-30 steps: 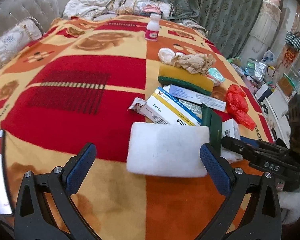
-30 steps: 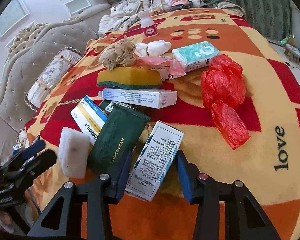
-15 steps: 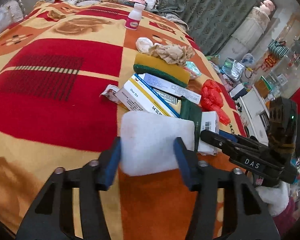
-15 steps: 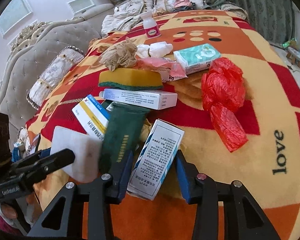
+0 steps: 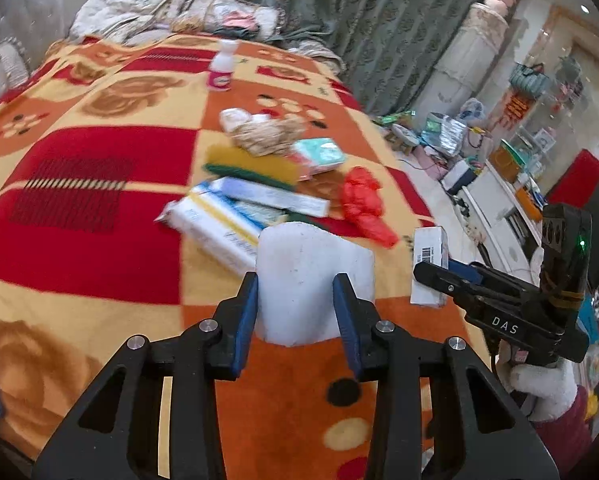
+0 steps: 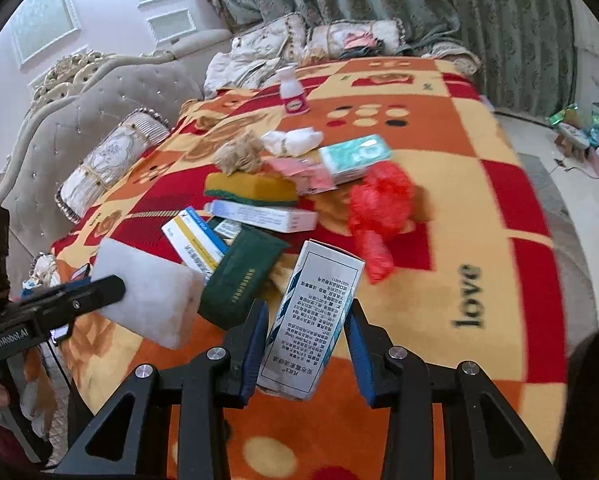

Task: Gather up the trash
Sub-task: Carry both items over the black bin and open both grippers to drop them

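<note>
A white foam sponge (image 5: 315, 256) sits squeezed between the blue pads of my left gripper (image 5: 295, 284), whose jaws are still closing; the sponge hangs clear of the blanket. My right gripper (image 6: 307, 312) is also closing, its pads pressing a white printed carton (image 6: 323, 280) held tilted above the bed. Each gripper shows in the other's view: the right gripper (image 5: 447, 276) with the carton (image 5: 430, 256), and the left gripper (image 6: 99, 286) with the sponge (image 6: 151, 292). More trash lies beyond: a dark green pouch (image 6: 243, 276), medicine boxes (image 6: 259, 216), a yellow-green sponge (image 6: 251, 188) and a red plastic bag (image 6: 379, 208).
All of it lies on a red, orange and yellow blanket (image 6: 479, 200) over a bed. Farther back are crumpled paper (image 6: 239, 154), a teal tissue pack (image 6: 355, 156) and a small white bottle (image 6: 293, 96). A tufted headboard (image 6: 99, 88) stands left, curtains behind, floor clutter (image 5: 451, 136) right.
My left jaws went from wide open around the white sponge to clamped on it and raised it. The right gripper rose with the carton in it, tightening slightly.
</note>
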`<state>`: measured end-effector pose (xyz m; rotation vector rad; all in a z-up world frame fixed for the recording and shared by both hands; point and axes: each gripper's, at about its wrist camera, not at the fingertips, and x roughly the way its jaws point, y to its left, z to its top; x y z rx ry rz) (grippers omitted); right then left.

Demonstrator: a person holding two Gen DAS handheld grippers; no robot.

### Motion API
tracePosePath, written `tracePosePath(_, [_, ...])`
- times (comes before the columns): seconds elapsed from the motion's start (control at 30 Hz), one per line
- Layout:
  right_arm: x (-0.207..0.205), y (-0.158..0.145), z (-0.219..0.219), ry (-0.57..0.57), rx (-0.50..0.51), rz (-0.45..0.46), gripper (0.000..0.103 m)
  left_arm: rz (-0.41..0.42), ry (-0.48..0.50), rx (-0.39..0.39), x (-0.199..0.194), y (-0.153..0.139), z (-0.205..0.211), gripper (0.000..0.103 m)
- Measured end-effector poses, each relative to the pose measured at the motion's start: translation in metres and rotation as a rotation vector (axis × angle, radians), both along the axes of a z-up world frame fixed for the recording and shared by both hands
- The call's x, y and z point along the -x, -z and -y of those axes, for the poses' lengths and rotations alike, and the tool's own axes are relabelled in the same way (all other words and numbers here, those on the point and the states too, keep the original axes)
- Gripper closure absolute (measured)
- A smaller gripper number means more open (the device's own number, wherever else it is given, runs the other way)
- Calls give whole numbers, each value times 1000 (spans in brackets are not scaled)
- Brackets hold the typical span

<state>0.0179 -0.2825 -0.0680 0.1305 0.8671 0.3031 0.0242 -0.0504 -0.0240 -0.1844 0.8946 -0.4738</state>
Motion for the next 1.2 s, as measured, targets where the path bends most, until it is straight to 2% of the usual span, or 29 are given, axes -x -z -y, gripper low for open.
tracePosePath(0.23, [26, -15, 67, 128, 29, 29, 66, 21, 129, 10, 6, -14, 72, 68])
tracePosePath(0.53, [69, -14, 176, 347, 66, -7, 66, 3, 300, 13, 16, -13, 179, 68])
tracePosePath(0.77, [95, -5, 225, 462, 72, -45, 66, -18, 407, 13, 25, -5, 256, 68])
tracePosePath(0.9, [104, -1, 247, 509, 72, -58, 66, -27, 432, 17, 25, 1, 284, 67])
tracePosePath(1.03, [109, 0, 266, 563, 66, -64, 65, -38, 473, 35, 23, 8, 303, 61])
tracePosePath(1.13, [111, 0, 273, 588, 51, -61, 52, -70, 488, 59, 21, 13, 310, 46])
tracePosePath(1.2, [111, 2, 277, 600, 42, -64, 50, -76, 483, 61, 19, 14, 307, 46])
